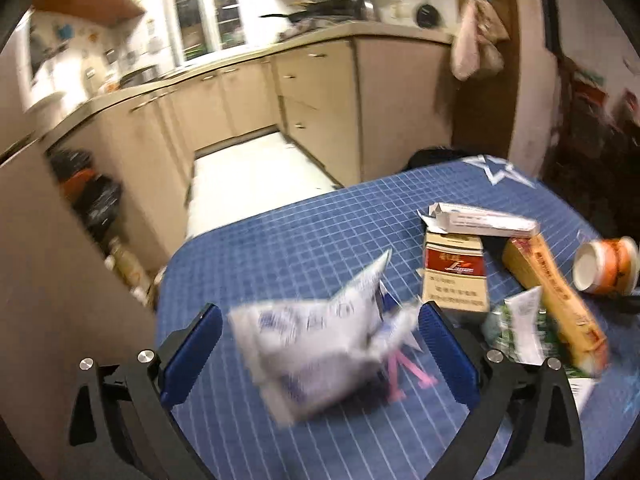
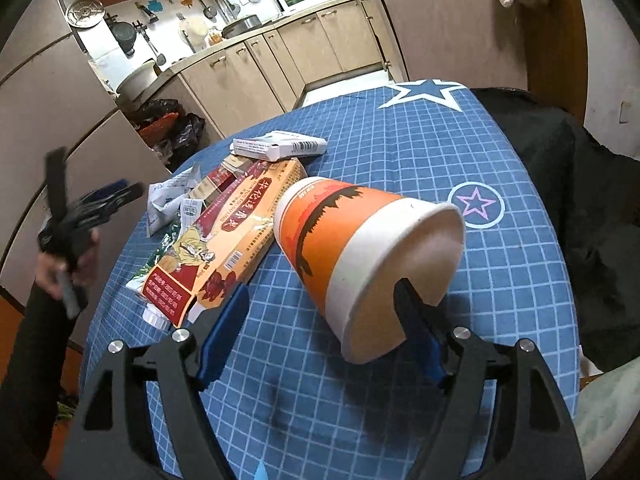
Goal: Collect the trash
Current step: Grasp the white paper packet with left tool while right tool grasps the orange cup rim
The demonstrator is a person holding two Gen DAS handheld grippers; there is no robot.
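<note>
Left gripper (image 1: 320, 340) spread wide; right gripper (image 2: 324, 332) likewise apart, one finger (image 2: 416, 332) inside a rim.

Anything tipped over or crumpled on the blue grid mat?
Yes. The orange-and-white paper cup lies on its side, one right gripper finger inside its rim. A crumpled white printed wrapper sits between the open left gripper fingers.

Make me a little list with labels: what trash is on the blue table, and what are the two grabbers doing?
table: blue checked cloth with star prints
left gripper: jaws wide open, crumpled white wrapper between them, not pinched
right gripper: jaws open; one finger reaches inside the mouth of the cup, the other stays outside it
cup: orange paper cup, lying on its side
boxes: long orange box, red and cream box, white box
also: green and white packet, partly under the orange box
</note>
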